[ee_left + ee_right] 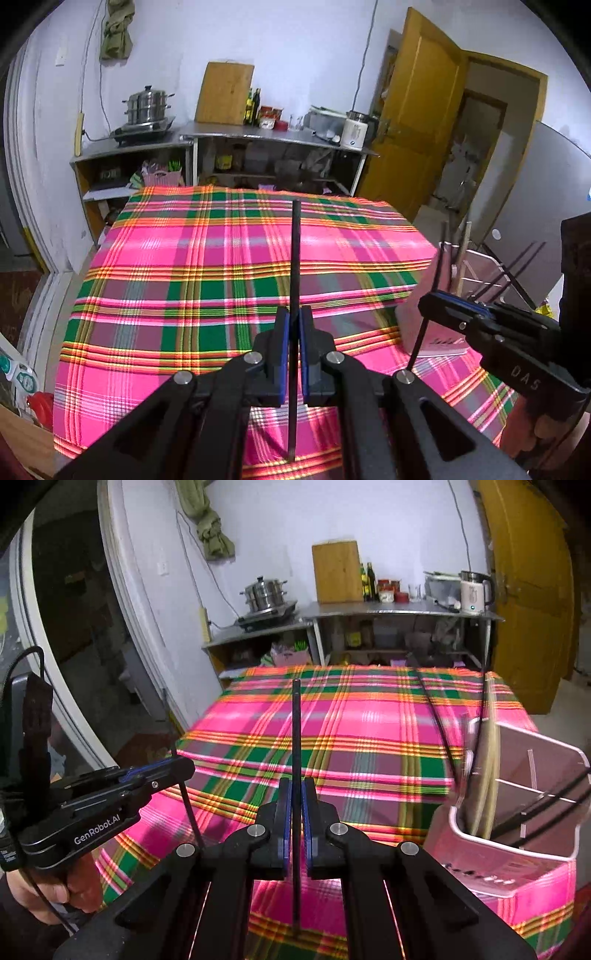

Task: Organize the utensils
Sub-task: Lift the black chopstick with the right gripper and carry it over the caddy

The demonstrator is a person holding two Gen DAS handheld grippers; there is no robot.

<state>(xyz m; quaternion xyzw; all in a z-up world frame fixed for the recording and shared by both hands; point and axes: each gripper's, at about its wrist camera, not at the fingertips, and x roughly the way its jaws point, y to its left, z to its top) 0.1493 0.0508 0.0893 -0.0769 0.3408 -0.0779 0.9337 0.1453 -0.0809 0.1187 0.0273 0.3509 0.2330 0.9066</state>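
Chopsticks are what I am sorting: my left tool (294, 325) is clenched on one black chopstick (295, 258), standing upright between the blue pads (282, 354); my right tool (294, 797) is clenched on a second black chopstick (295, 738) the same way; both hover above the counter with the plaid cloth (221, 258). The pink holder (517, 830) stands at the counter's right edge, near my right tool and further from my left; it already carries several sticks, dark and pale. To do this well, I judge, I should tip each stick's lower end over an open compartment, keep it steep; let go only once it is inside the rim.
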